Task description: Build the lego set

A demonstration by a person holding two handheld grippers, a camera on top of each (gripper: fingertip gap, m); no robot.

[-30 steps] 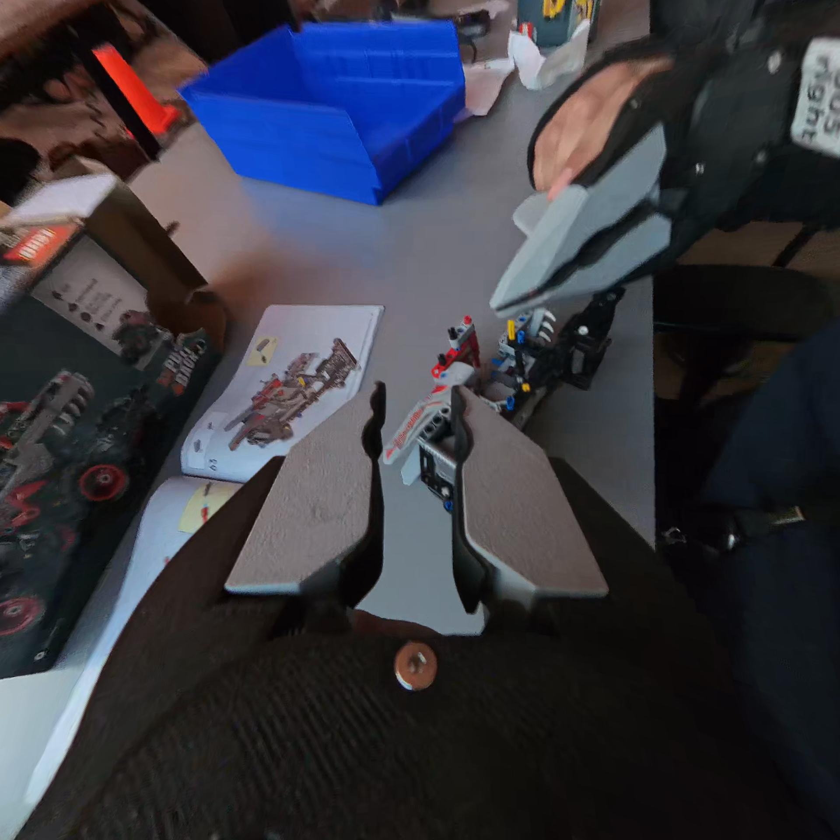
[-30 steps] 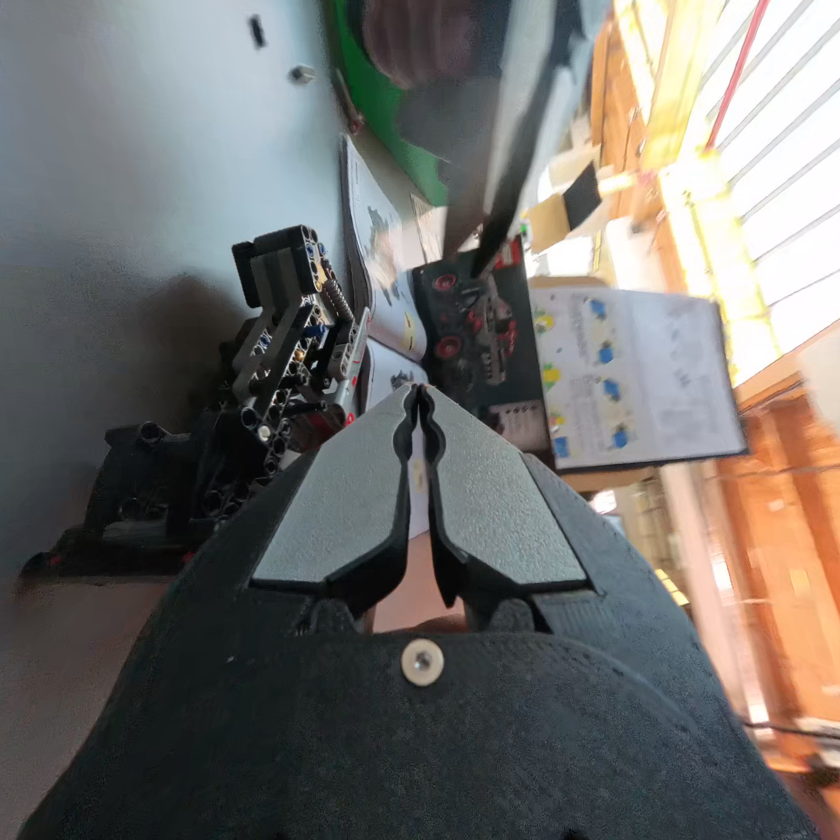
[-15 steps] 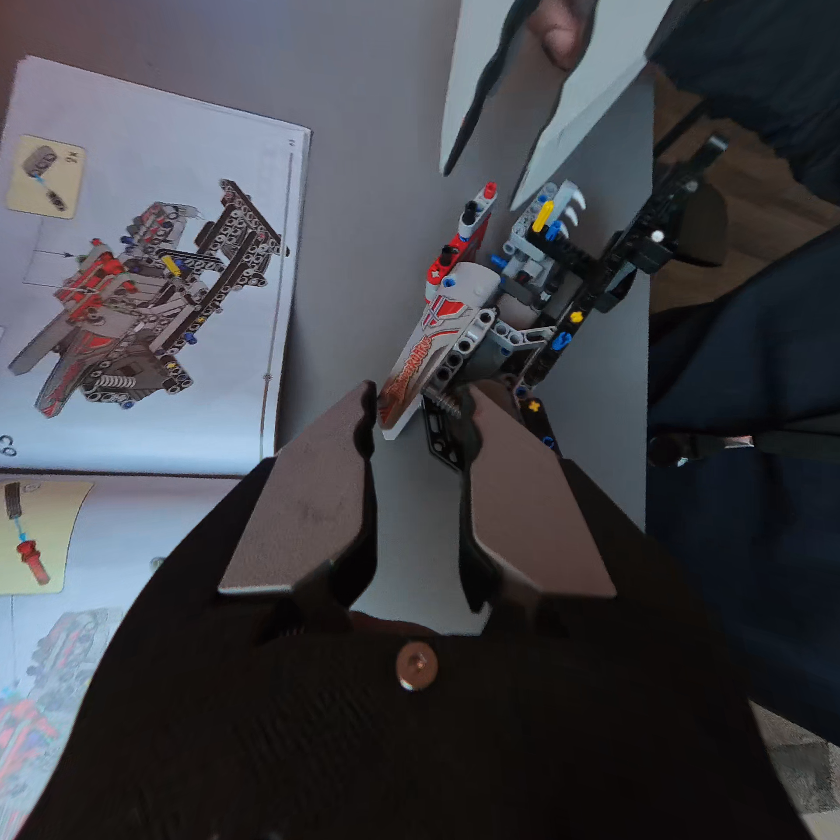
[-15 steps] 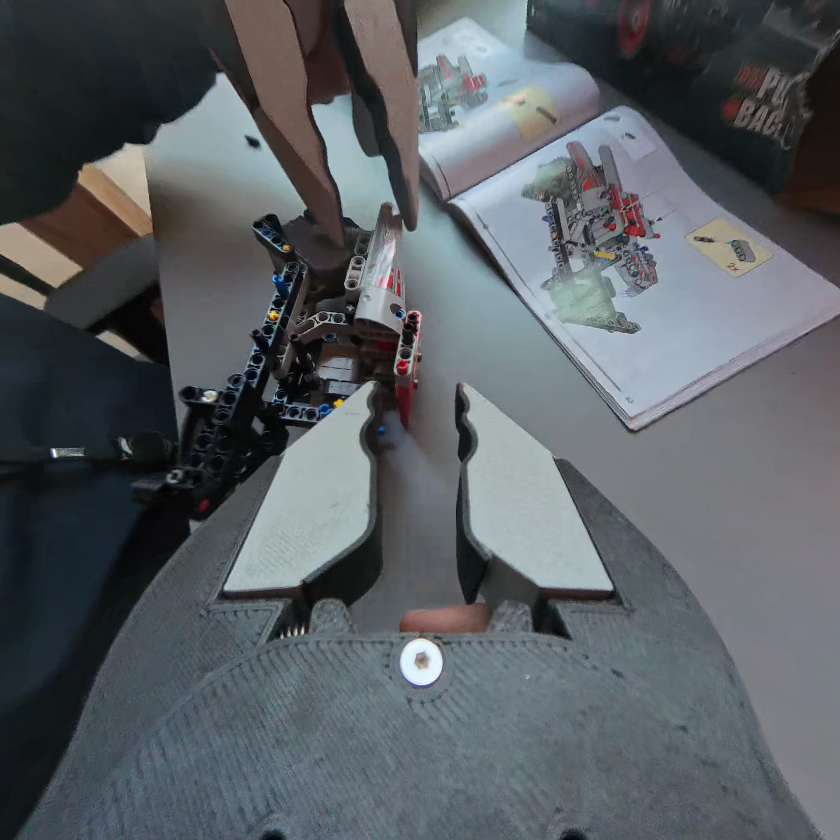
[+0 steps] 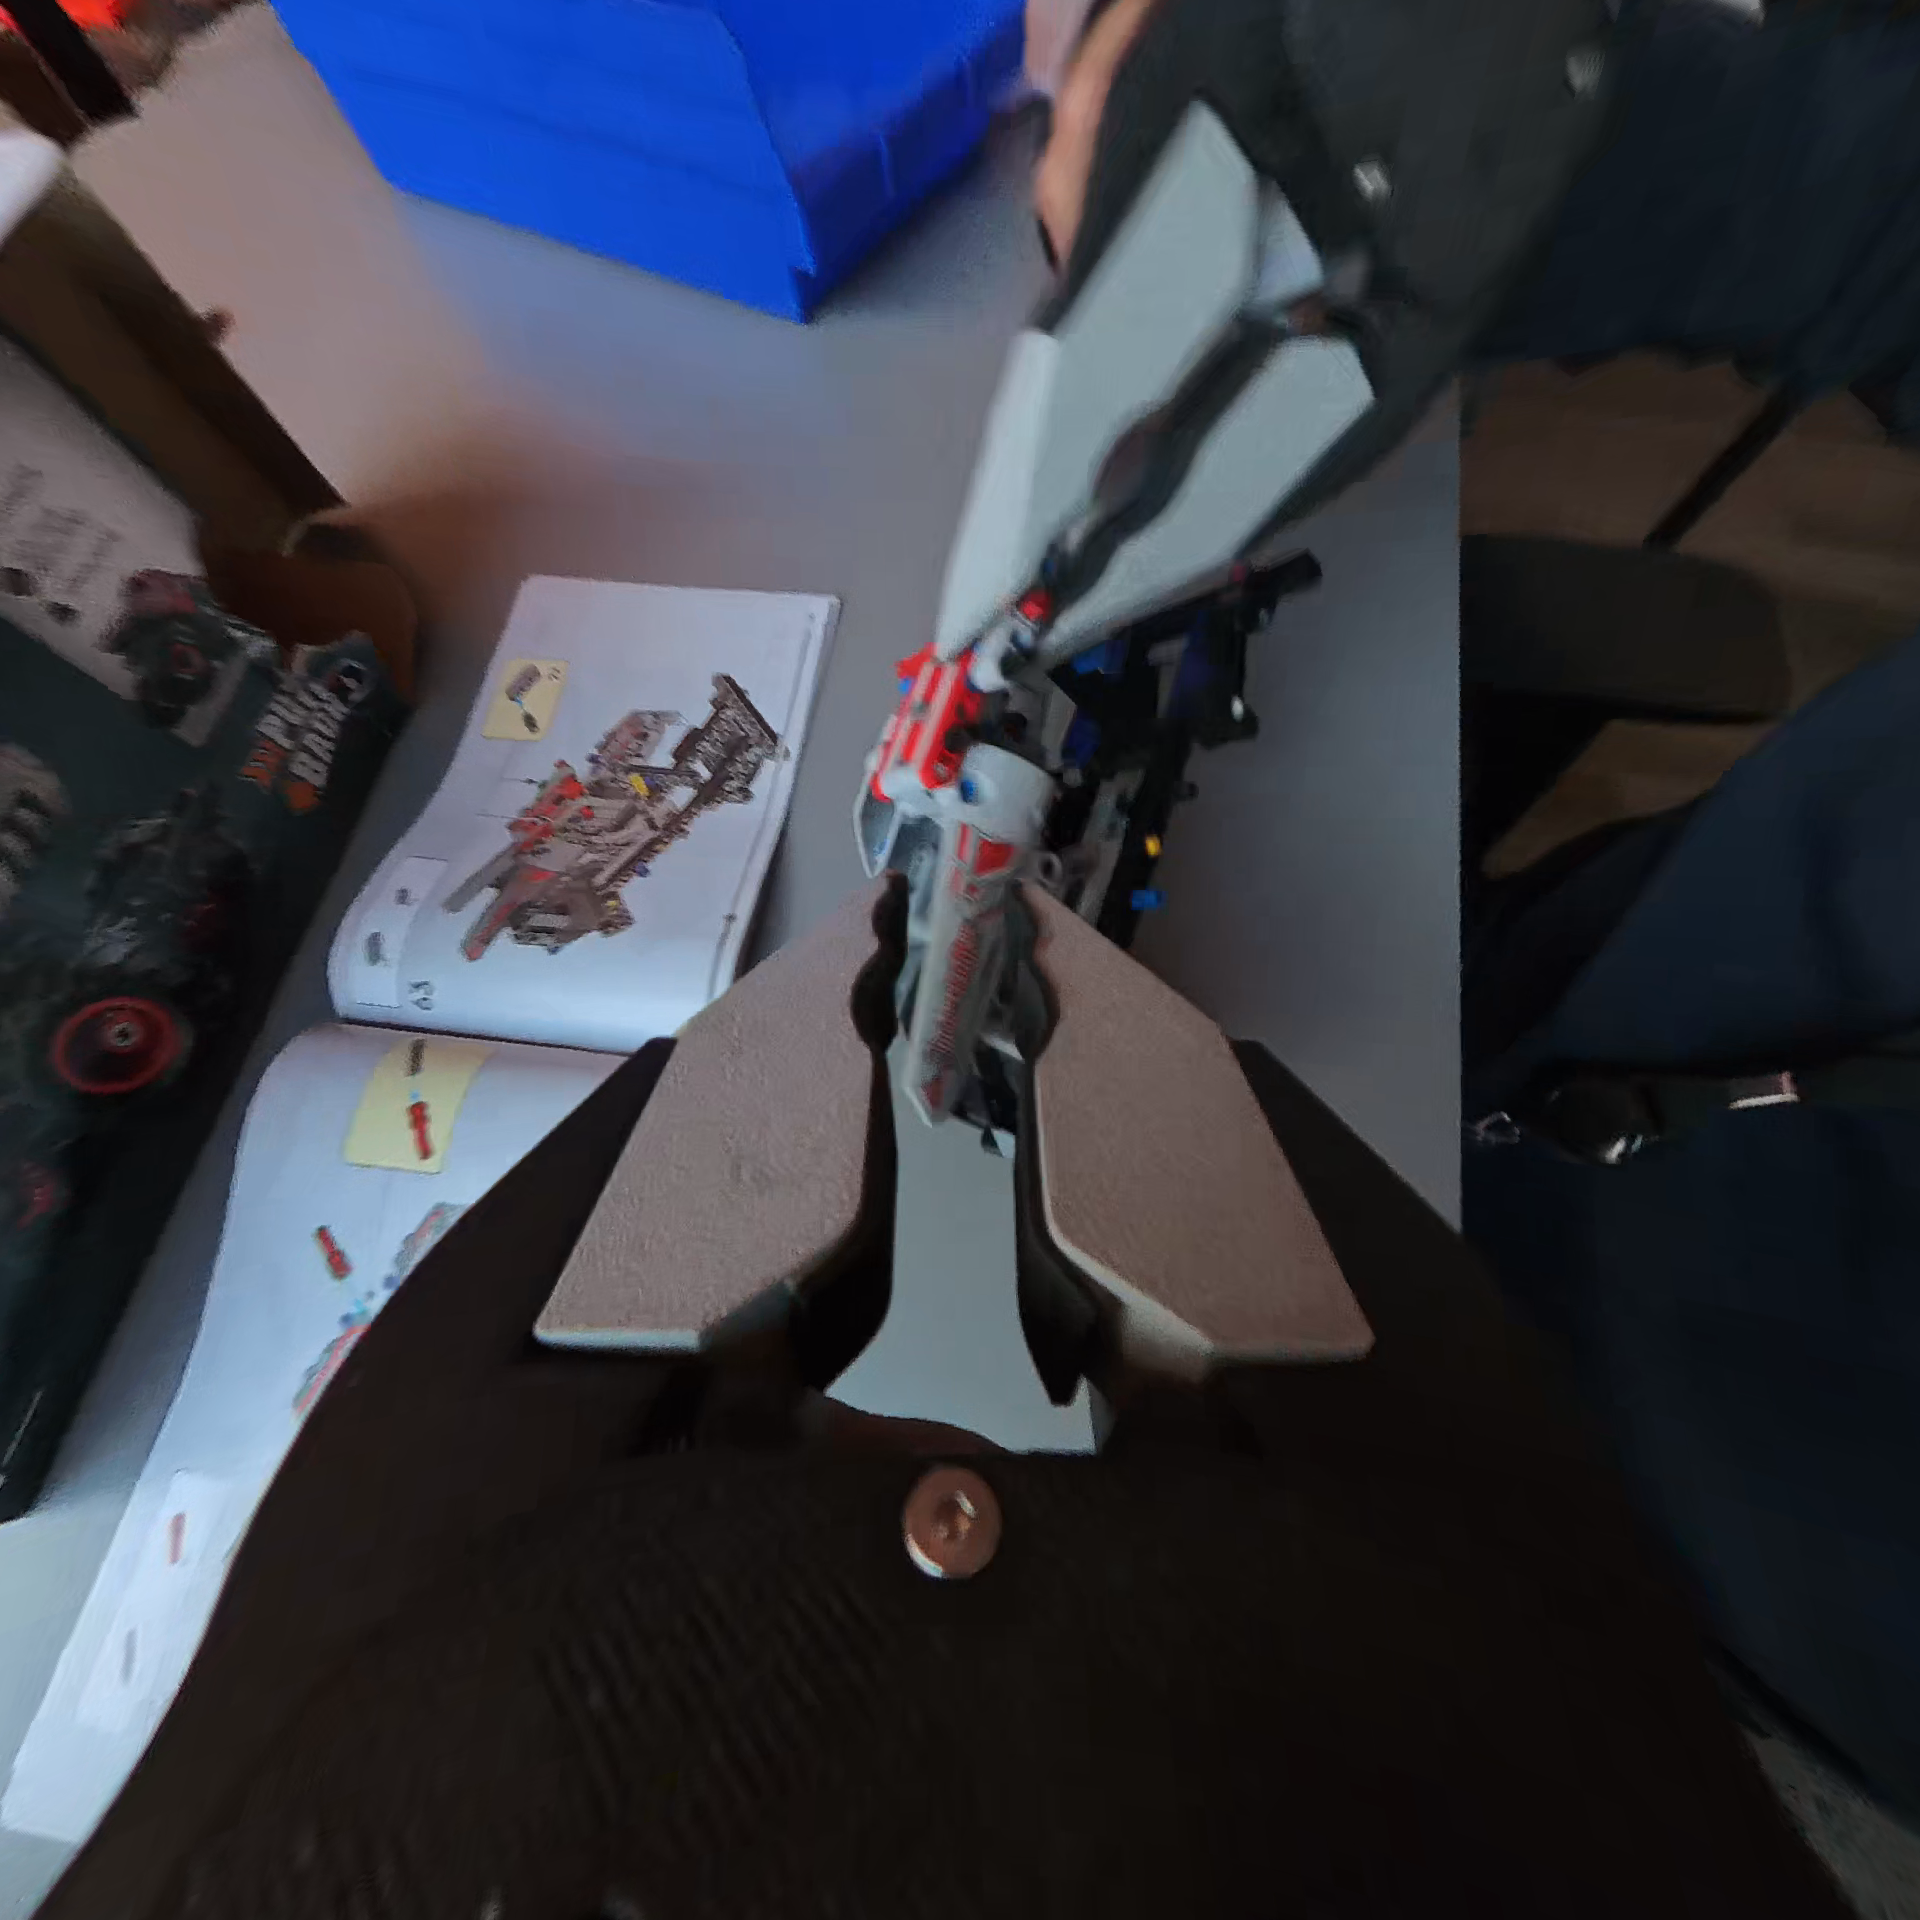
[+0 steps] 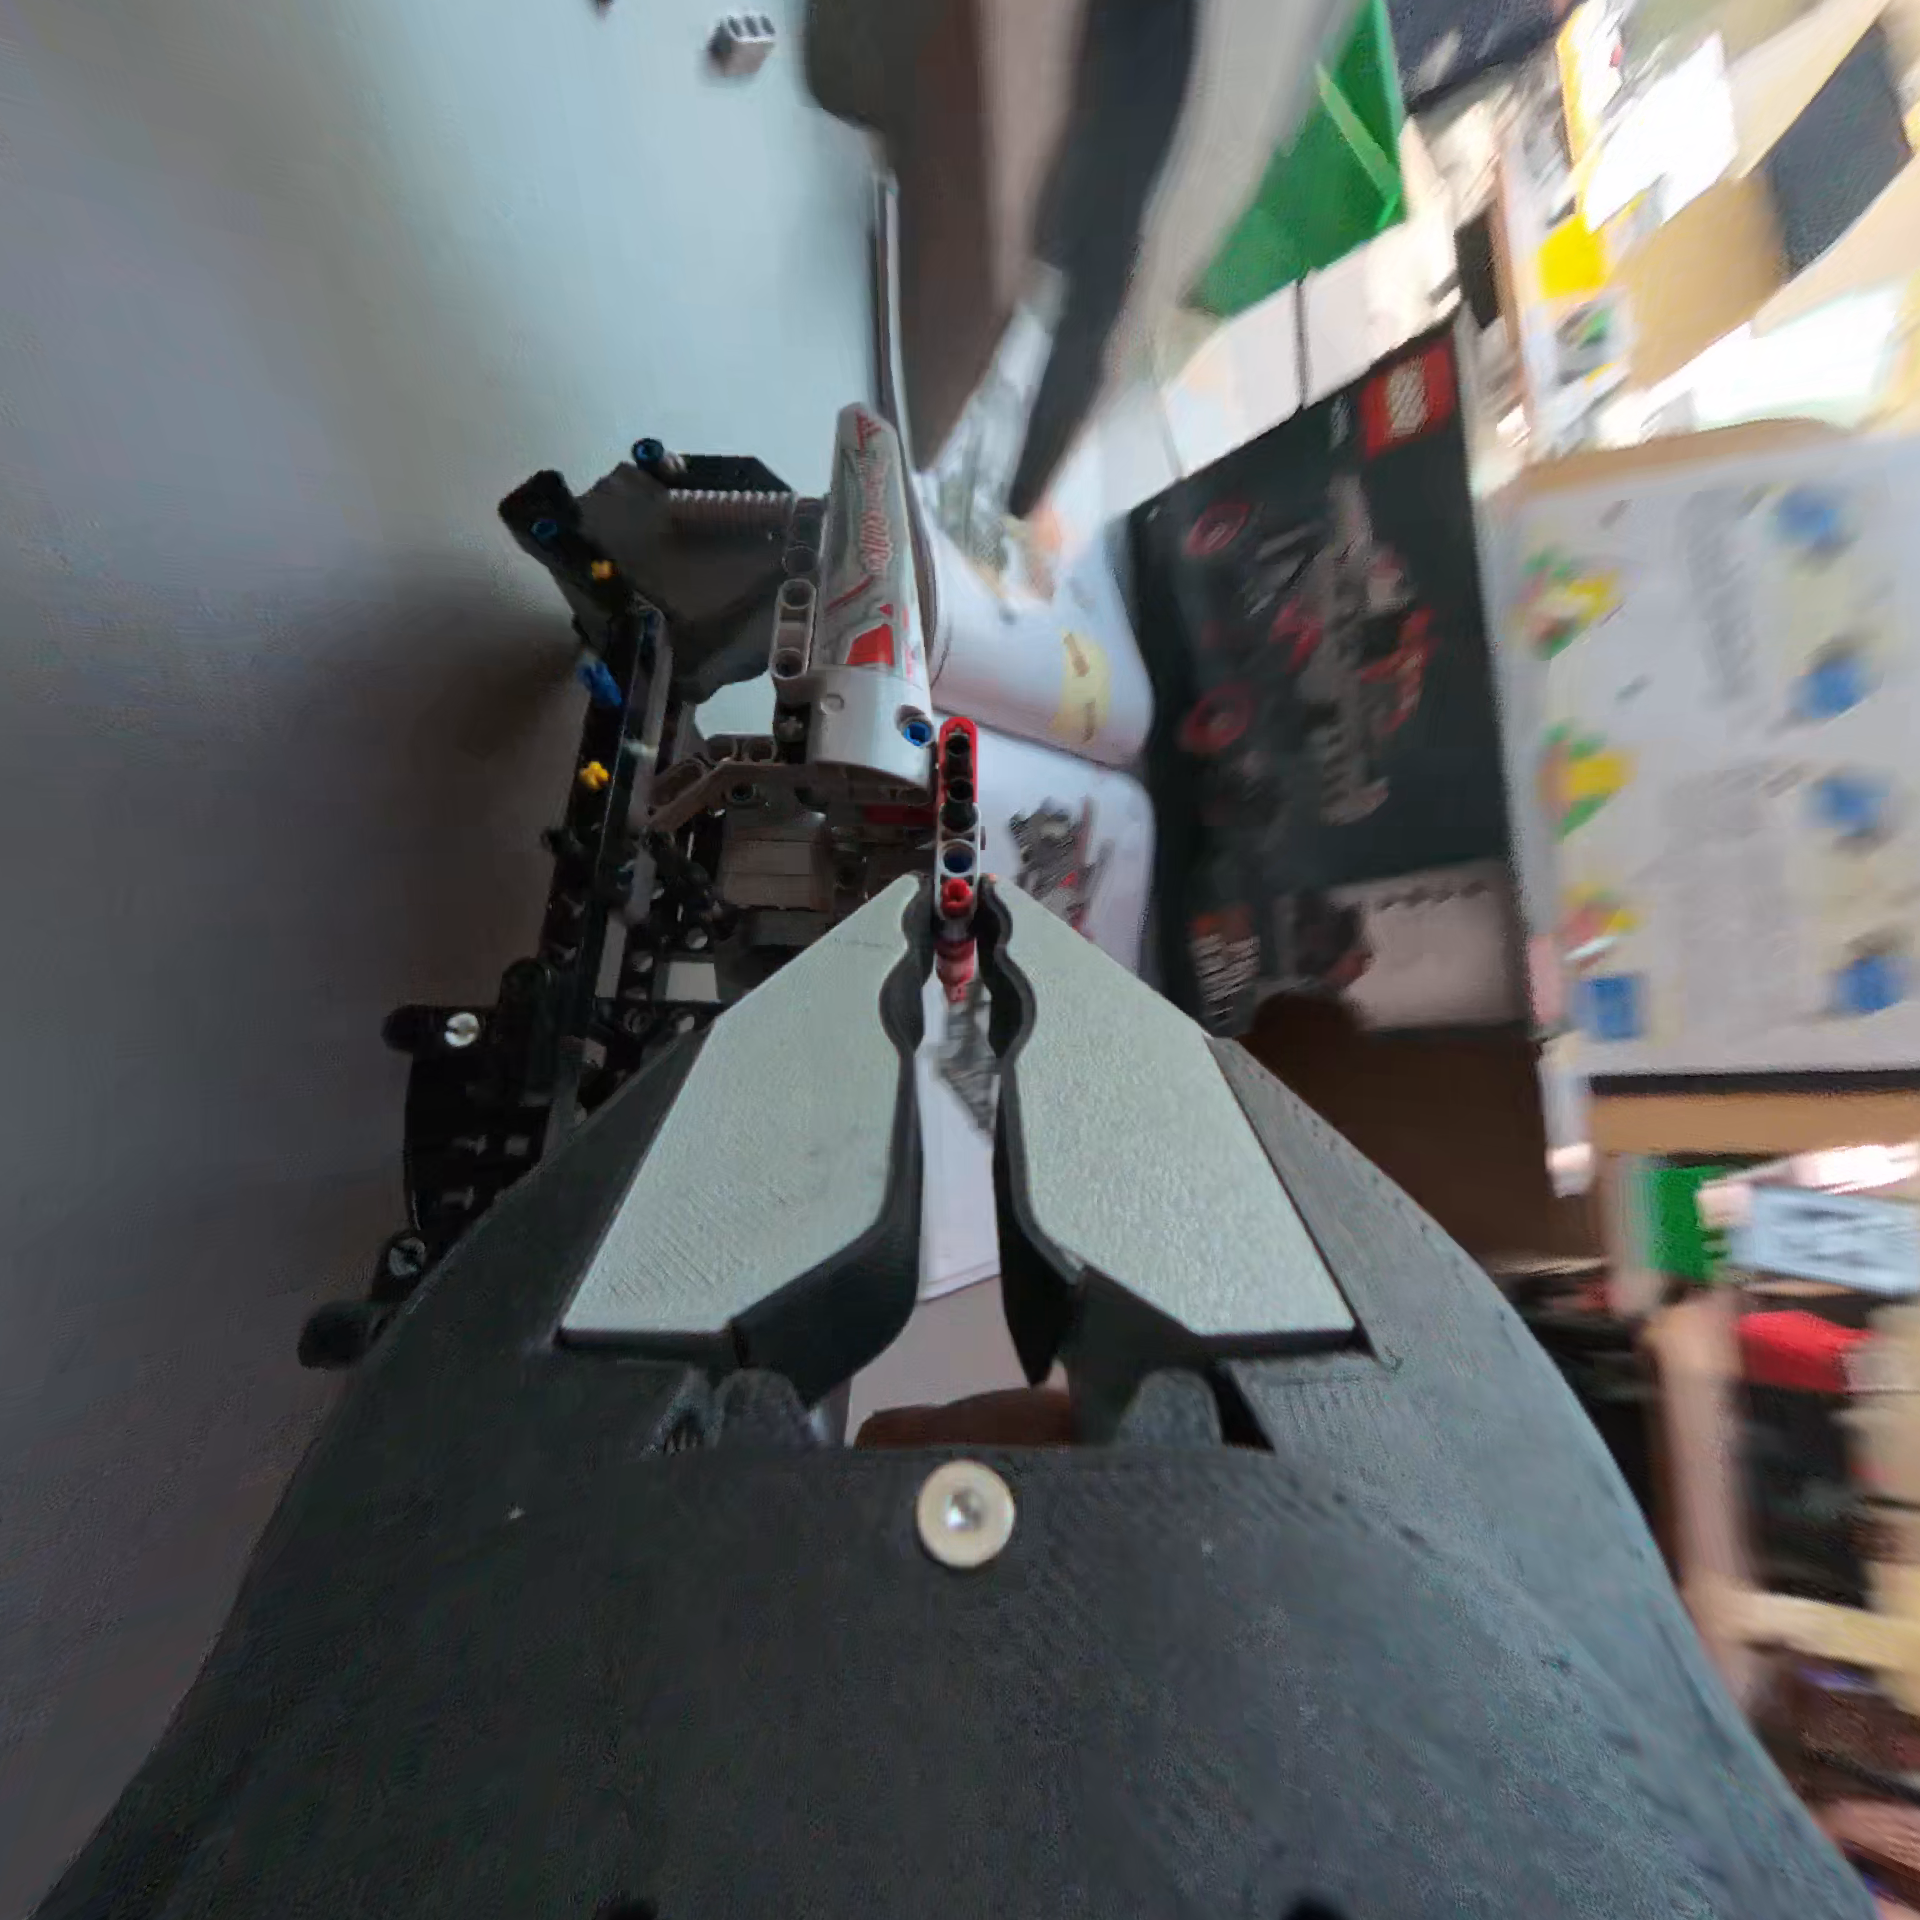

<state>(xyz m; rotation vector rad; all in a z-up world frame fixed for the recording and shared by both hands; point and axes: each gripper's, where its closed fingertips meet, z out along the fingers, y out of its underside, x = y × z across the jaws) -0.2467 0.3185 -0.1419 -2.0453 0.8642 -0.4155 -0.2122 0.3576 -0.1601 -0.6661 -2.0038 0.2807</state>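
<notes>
Two tongs hold our lego model (image 5: 961, 831) above the grey surface (image 5: 623, 457): left tongs (image 5: 961, 914) clamp its white panel, right tongs (image 6: 956, 914) pinch its red beam (image 6: 957, 821), beside the open instruction booklet (image 5: 603, 790).

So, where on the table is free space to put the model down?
Bare grey table lies between the blue bin, the set box and the open instruction booklet. A narrower strip runs right of the lego model, toward the table edge. Around the booklet and box it is crowded.
</notes>
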